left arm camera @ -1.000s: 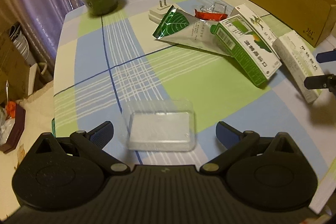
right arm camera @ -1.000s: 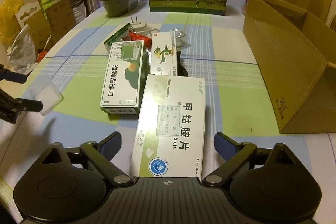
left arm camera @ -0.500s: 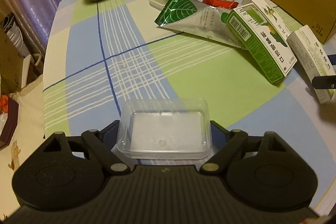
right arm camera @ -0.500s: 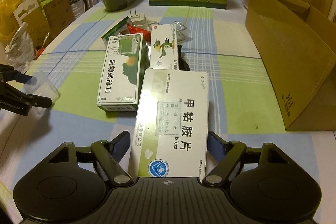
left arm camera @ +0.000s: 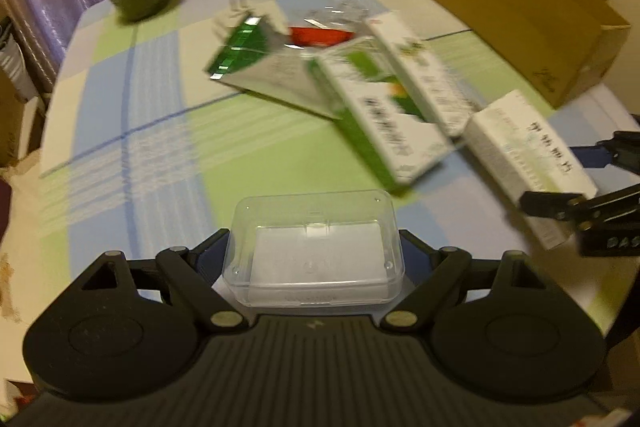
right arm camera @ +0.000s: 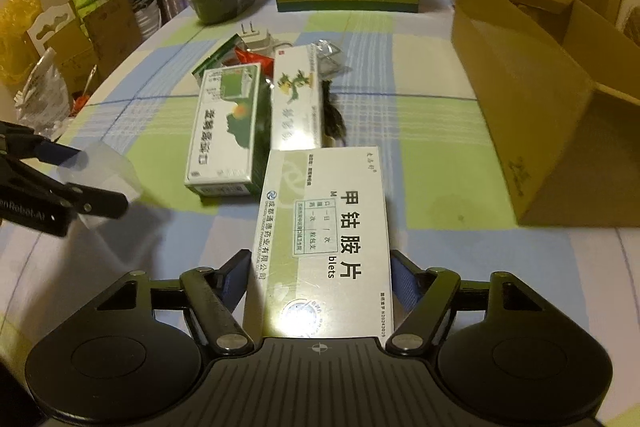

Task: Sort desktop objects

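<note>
One open cardboard carton (right arm camera: 532, 99) is seen at the table's (right arm camera: 440, 131) right edge, and three rectangular medicine boxes mid-table. The nearest white box (right arm camera: 324, 239) is clamped by the right gripper (right arm camera: 318, 283). One clear, rounded plastic case (left arm camera: 314, 251) is clamped by the left gripper (left arm camera: 314, 259) above the near edge.

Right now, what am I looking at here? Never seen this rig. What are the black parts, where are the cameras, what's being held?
No robot arm here: a person carries a handheld two-finger claw in each hand, and each claw has a fisheye camera looking forward along its fingers. The black fan-shaped parts at the bottom of each picture are the claw's own body. In the left view, the left claw is shut on a clear plastic case. In the right view, the right claw is closed on a white tablet box. Each claw also shows at the edge of the other's picture. On the checked tablecloth lie a green-and-white box, another white box, a plug and a foil pouch. An open cardboard box stands on the right.
</note>
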